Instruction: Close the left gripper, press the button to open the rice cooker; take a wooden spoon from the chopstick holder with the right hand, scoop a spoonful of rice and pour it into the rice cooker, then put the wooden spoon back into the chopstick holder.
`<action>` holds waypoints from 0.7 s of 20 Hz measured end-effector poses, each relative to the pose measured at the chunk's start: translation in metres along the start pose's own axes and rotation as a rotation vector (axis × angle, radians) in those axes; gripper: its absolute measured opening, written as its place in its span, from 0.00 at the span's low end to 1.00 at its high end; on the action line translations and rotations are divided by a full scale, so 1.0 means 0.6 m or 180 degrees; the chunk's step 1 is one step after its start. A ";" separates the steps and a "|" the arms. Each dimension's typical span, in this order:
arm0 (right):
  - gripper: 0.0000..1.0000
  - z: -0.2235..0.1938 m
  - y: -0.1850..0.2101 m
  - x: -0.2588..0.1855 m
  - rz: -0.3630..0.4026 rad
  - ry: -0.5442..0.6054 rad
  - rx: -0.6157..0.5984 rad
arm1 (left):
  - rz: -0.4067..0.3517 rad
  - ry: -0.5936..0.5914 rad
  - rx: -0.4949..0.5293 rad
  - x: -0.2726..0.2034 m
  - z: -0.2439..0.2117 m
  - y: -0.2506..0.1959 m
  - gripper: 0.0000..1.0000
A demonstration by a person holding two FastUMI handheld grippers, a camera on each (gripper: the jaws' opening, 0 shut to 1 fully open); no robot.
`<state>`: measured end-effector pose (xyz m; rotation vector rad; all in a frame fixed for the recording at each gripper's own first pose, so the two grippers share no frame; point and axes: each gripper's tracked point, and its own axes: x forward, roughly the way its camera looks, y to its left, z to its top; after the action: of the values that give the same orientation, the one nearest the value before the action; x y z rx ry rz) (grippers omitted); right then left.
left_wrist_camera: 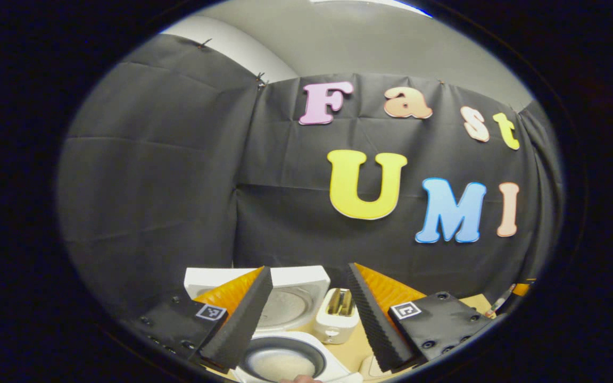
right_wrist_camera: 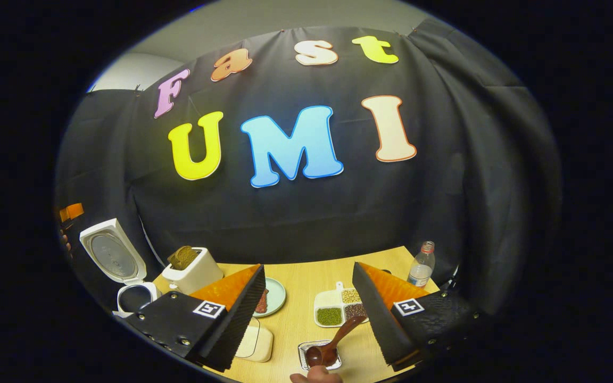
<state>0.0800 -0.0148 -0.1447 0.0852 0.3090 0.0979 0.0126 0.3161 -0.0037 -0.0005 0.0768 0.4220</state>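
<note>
In the left gripper view, the left gripper [left_wrist_camera: 306, 314] hangs over the rice cooker [left_wrist_camera: 285, 340] with its jaws spread wide and nothing between them. The cooker's lid [left_wrist_camera: 285, 298] stands raised behind the inner pot [left_wrist_camera: 283, 361], and pale rice shows in the bottom of that pot, which lies just below and between the two fingers, nearer the finger on the view's left. A white toaster [left_wrist_camera: 337, 315] stands just beside the cooker, seen in the gap between the fingers. In the right gripper view, the right gripper [right_wrist_camera: 309, 314] is also released, its fingers well apart and pressing on nothing. The wooden spoon [right_wrist_camera: 333, 343] lies between them, low in the gap and nearer the finger on the view's right: its bowl rests in a small clear container [right_wrist_camera: 317, 357] near the front edge of the wooden desk [right_wrist_camera: 306, 276], and its handle slants up toward that finger; whether it touches the finger cannot be told. Behind the spoon sits a white divided tray [right_wrist_camera: 338, 307] of beans and grains, and a blue-green plate [right_wrist_camera: 274, 295] lies partly hidden by the other finger. A plastic bottle [right_wrist_camera: 421, 266] stands at the desk's far right corner. The open rice cooker [right_wrist_camera: 120, 266] and the toaster [right_wrist_camera: 192, 271] holding bread stand along the desk's left edge.
</note>
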 end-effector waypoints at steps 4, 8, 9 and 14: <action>1.00 0.003 0.020 0.005 0.0088 0.0026 -0.0030 | 0.0186 0.0071 -0.0094 0.083 0.011 0.068 0.96; 1.00 0.004 0.029 0.008 0.0115 0.0035 -0.0078 | 0.0253 0.0171 -0.0007 0.154 -0.003 0.090 0.94; 1.00 0.006 0.028 0.008 0.0108 0.0033 -0.0084 | 0.0273 0.0193 0.0004 0.166 -0.010 0.093 0.94; 1.00 -0.005 0.017 0.014 0.0033 0.0102 -0.0040 | 0.0344 0.0383 -0.0019 0.218 -0.049 0.107 0.96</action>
<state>0.0861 -0.0034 -0.1489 0.0728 0.3400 0.1115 0.1029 0.4279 -0.0420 -0.0279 0.1948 0.5302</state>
